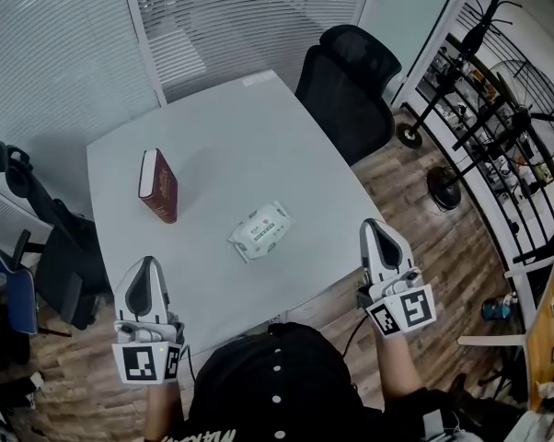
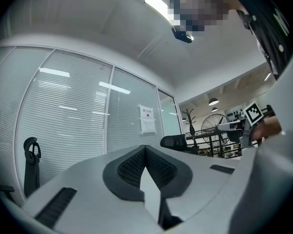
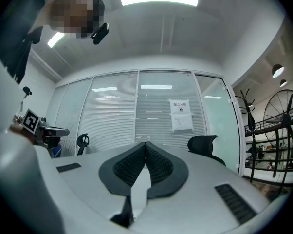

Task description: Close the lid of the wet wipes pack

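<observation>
- The counter (image 1: pixel 222 136) is the broad white surface that carries everything. We judge it firm enough to press against, so we close the lid downward onto it rather than lifting the pack.
- Our left hand-held gripper (image 1: pixel 147 263) hovers at the near left corner and our right hand-held gripper (image 1: pixel 375 225) at the near right edge. Each has its jaws pressed together with nothing between them, and both are well apart from the pack. Closed tips make a good blunt pusher, so we see no need to open them.
- The book (image 1: pixel 158 185) stands upright at the left, beyond the left hand-held gripper, so we steer to the right of it.
- The wet wipes pack (image 1: pixel 259 230) lies flat and slightly askew near the middle of the counter, towards the near edge. It looks light and likely to slide, so we pin one end with one hand-held gripper while the other presses.
- The lid on its top face is too small to make out. We would push on the flap's free edge until it seats.
</observation>
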`<action>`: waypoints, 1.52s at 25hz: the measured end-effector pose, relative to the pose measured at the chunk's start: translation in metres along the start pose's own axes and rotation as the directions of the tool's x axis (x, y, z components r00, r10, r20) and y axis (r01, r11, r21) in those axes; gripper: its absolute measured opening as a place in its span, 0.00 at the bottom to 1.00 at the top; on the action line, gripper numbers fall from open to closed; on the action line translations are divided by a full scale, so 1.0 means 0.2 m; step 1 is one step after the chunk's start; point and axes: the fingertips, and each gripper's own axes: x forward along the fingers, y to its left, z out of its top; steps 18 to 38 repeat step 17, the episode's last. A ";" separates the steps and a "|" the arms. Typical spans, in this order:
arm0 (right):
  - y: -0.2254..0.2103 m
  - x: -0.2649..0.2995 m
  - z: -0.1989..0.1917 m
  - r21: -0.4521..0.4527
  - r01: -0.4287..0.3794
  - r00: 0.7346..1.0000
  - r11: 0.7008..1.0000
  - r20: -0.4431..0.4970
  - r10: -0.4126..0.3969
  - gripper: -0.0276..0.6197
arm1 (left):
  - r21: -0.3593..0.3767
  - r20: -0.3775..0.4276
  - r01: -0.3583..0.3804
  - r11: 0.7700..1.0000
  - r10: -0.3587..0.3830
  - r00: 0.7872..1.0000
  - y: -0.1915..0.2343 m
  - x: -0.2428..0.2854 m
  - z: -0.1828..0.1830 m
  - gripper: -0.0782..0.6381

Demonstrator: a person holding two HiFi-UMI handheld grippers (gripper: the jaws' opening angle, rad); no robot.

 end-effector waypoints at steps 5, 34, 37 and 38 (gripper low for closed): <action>0.01 0.00 -0.01 0.002 -0.009 1.000 1.000 -0.002 0.009 0.09 | -0.005 -0.001 0.004 1.000 -0.004 1.000 -0.01 0.00 0.00 0.12; 0.00 0.01 -0.01 -0.009 -0.013 1.000 1.000 -0.001 0.013 0.09 | 0.004 0.005 0.015 1.000 -0.015 1.000 -0.03 0.02 0.00 0.12; 0.00 0.01 -0.01 -0.009 -0.013 1.000 1.000 -0.001 0.013 0.09 | 0.004 0.005 0.015 1.000 -0.015 1.000 -0.03 0.02 0.00 0.12; 0.00 0.01 -0.01 -0.009 -0.013 1.000 1.000 -0.001 0.013 0.09 | 0.004 0.005 0.015 1.000 -0.015 1.000 -0.03 0.02 0.00 0.12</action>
